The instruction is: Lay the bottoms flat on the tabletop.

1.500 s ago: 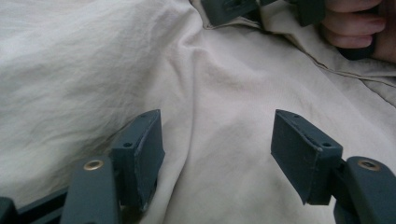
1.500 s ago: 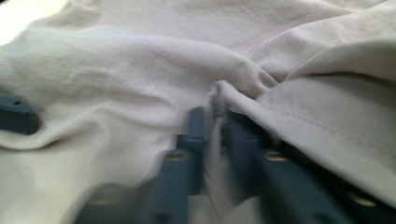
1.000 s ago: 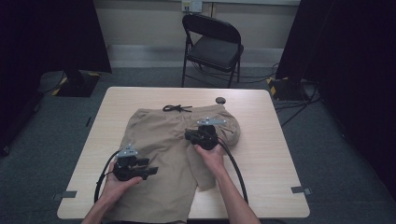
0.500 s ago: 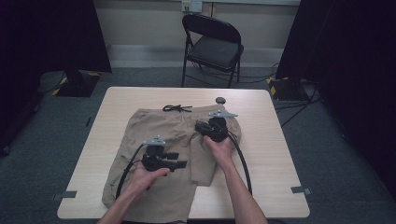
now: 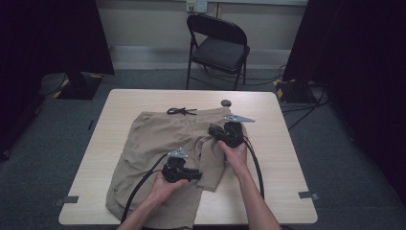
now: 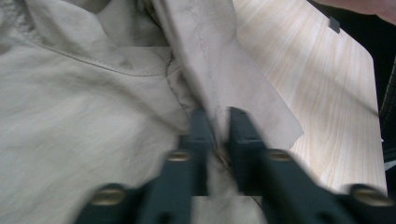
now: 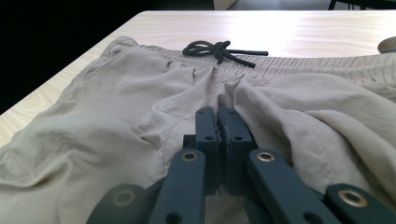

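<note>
Beige shorts [image 5: 153,143] lie flat on the wooden table [image 5: 273,158], waistband at the far side with a black drawstring bow [image 5: 181,111]. My left gripper [image 5: 197,176] sits at the inner edge of the right leg, shut on a fold of the fabric [image 6: 217,98]. Up by the right end of the waistband, my right gripper [image 5: 214,129] has its jaws pressed together on bunched cloth [image 7: 261,93]. The drawstring [image 7: 219,49] lies beyond those jaws. The right leg [image 5: 213,165] is narrow and folded in on itself.
A small dark round object [image 5: 226,102] rests on the table just past the waistband. A black folding chair [image 5: 218,48] stands behind the far edge. Bare tabletop runs along the right side and near-right corner. Cables trail from both grippers toward the near edge.
My left gripper has moved right from the left leg to the right leg's inner edge and taken the fabric. My right gripper has shifted right and farther away, toward the waistband.
</note>
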`<act>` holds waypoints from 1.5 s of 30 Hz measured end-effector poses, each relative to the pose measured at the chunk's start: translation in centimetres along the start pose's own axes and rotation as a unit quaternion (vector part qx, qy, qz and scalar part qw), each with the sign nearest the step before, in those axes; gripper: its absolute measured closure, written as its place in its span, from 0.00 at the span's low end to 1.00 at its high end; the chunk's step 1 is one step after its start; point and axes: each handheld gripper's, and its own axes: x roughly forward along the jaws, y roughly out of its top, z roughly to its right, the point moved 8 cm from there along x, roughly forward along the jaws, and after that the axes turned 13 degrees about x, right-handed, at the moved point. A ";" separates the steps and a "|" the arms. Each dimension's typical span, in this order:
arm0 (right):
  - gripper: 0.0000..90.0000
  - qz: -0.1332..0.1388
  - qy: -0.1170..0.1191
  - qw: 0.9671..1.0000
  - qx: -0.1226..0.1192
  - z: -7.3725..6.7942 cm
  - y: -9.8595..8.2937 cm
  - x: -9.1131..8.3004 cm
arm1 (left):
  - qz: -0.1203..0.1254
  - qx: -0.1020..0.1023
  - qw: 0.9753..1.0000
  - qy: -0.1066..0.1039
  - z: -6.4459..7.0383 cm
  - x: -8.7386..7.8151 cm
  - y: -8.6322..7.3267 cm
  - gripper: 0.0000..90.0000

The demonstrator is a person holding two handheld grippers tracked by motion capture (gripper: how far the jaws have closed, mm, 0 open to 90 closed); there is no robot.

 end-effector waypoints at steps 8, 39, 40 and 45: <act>0.97 0.012 0.002 1.000 -0.005 0.3 0.1 -1.8 | 0.024 0.012 1.000 -0.014 1.2 -0.5 0.6 1.00; 0.62 -0.079 -0.001 0.997 -0.026 -1.8 -2.3 3.8 | 0.004 0.039 0.999 -0.027 3.3 -1.4 -2.0 1.00; 0.59 -0.087 -0.005 0.996 -0.022 -1.5 -2.8 4.4 | 0.005 0.037 0.999 -0.031 3.3 -1.3 -2.0 1.00; 0.57 -0.102 -0.042 0.993 -0.031 -0.6 -4.5 5.8 | 0.002 0.036 0.999 -0.034 3.4 -1.2 -2.2 1.00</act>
